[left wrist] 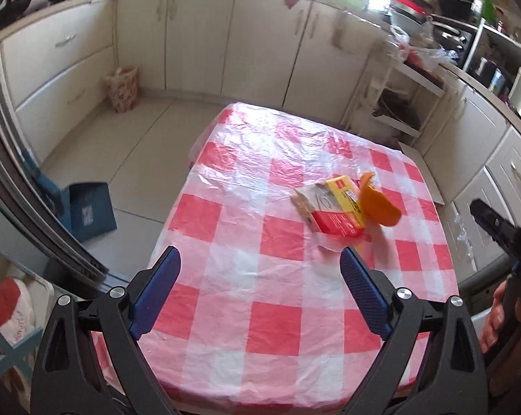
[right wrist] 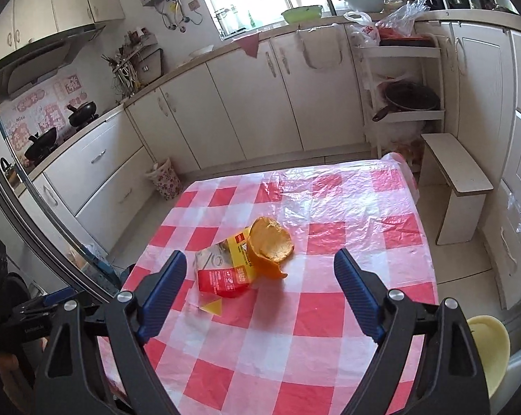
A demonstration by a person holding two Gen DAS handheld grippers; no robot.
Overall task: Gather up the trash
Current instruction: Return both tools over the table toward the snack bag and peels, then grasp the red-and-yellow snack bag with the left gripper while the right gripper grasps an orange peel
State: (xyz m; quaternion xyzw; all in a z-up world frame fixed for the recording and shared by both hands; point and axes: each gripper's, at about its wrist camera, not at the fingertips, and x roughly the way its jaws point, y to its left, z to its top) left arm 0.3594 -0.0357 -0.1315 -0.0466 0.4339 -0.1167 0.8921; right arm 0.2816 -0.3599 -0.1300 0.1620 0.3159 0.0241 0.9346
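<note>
Checkered table point(left wrist: 277, 311); left gripper point(left wrist: 260, 263) wide, empty; right gripper point(right wrist: 260, 268) wide, empty

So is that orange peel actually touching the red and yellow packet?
Touching. In the right wrist view the peel rests against the packet's yellow edge, overlapping it with no gap; the left wrist view agrees.

My left wrist camera looks down along the left gripper point(left wrist: 260, 273) from the bench's point(left wrist: 277, 328) near edge, angled steeply, cabinets beyond. My right wrist camera sits behind the right gripper point(right wrist: 260, 276), tilted less, facing the window wall. Both share the checked bench top and the orange peel point(left wrist: 381, 204) point(right wrist: 270, 242) ahead of each gripper.
</note>
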